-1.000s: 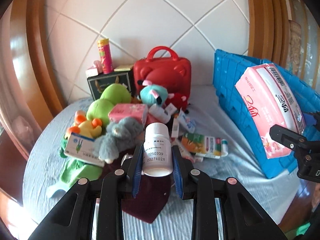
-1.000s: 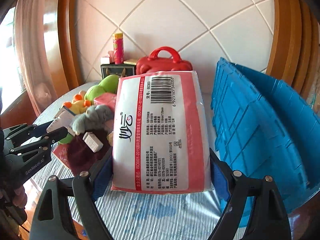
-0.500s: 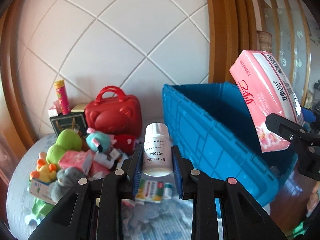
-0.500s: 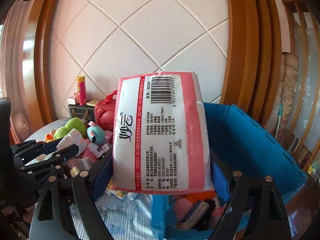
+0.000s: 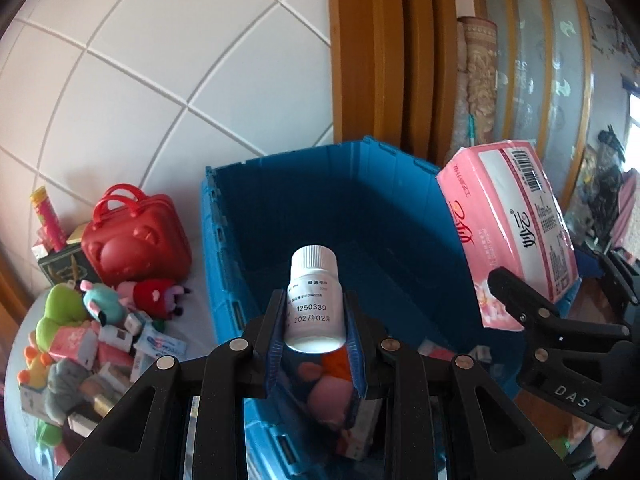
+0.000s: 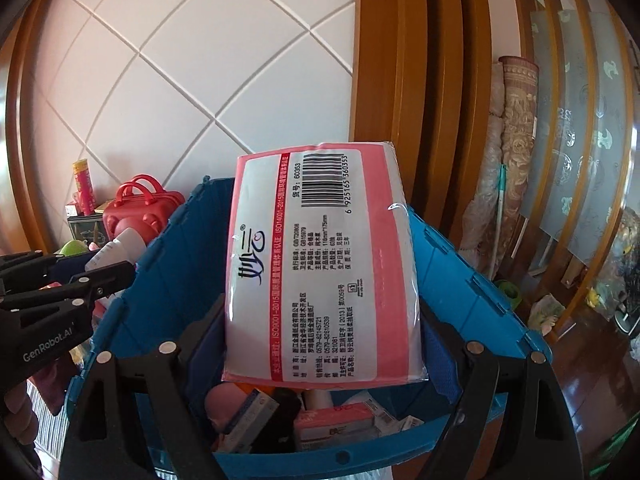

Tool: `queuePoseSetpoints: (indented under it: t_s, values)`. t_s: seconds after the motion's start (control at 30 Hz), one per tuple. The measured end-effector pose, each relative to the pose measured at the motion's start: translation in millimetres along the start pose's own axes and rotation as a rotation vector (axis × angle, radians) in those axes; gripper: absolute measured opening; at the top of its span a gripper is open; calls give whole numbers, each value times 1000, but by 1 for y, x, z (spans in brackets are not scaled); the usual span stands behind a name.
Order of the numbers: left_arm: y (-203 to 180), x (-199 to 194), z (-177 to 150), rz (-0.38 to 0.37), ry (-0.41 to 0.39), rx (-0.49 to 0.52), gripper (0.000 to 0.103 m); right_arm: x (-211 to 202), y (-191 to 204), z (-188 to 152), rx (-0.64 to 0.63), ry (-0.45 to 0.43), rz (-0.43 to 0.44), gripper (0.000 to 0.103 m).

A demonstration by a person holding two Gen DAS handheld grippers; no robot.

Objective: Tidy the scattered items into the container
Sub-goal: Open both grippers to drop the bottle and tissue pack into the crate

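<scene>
A: Left wrist view: the left gripper (image 5: pixel 315 326) is clamped on a white bottle (image 5: pixel 314 300), held upright over the open blue bin (image 5: pixel 224 264). What's at 3 o'clock?

B: The right gripper (image 6: pixel 324 344), clamped on a pink tissue pack (image 6: pixel 320 268) and holding it above the bin's inside. Boxes (image 6: pixel 332 424) already lie on the bin floor at 6 o'clock beneath the pack.

A: And outside the bin?

B: At 9 o'clock, a pile of plush toys (image 5: pixel 68 316) and small boxes (image 5: pixel 116 336) lies on the bed. A red case (image 5: pixel 136 240) stands behind them at 10 o'clock, against the white quilted headboard (image 5: pixel 160 80).
</scene>
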State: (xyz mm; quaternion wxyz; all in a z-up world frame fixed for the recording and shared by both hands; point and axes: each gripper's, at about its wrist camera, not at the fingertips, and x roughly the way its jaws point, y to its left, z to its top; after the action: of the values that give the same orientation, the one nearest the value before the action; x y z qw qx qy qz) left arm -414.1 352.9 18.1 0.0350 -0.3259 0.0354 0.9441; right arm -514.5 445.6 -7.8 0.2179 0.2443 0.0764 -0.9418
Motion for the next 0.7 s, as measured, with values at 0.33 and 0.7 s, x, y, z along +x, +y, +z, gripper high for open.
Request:
queuePoseSetpoints:
  t_s: [0.33, 0.7]
  values:
    - [-23, 12, -4, 34, 52, -7, 28, 14, -21, -11, 9, 40, 41, 86]
    - [-18, -8, -7, 73, -25, -12, 87, 13, -33, -9, 27, 24, 4, 103]
